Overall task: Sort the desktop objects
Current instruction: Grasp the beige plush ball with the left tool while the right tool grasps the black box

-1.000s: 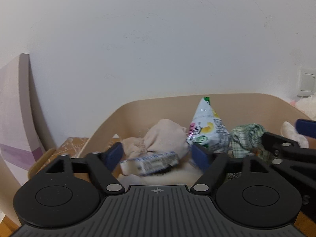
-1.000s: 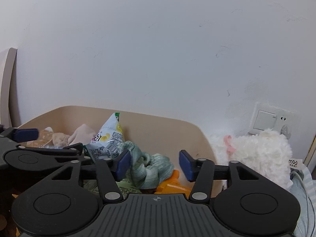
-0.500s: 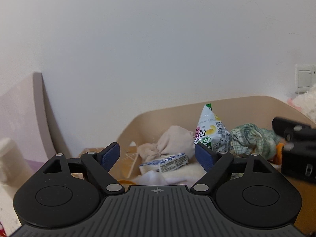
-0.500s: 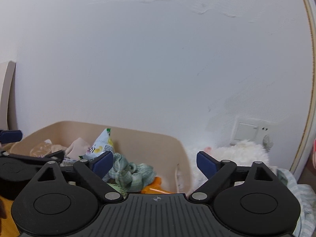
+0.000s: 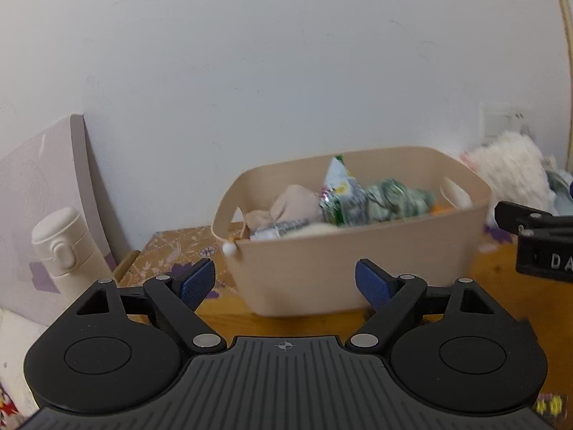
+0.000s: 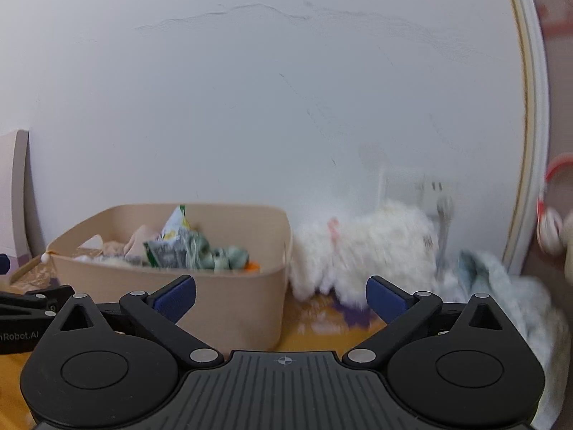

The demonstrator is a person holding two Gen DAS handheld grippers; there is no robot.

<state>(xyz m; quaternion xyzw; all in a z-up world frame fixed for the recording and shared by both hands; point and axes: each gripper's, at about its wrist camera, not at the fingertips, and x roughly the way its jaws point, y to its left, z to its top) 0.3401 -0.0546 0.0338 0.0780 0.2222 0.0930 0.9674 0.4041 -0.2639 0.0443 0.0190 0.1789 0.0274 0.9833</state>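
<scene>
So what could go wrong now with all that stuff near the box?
The snack bag stands tall in the full beige bin and might tip out if bumped. The white bottle stands near the table edge beside the open left gripper and could get knocked. The fluffy white toy may snag the empty right gripper.

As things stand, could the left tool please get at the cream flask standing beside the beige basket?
Probably yes. The left tool is open and empty, and the cream flask stands upright in the open to the left of the basket, apart from it, with nothing in front; the tool would have to swing left.
</scene>
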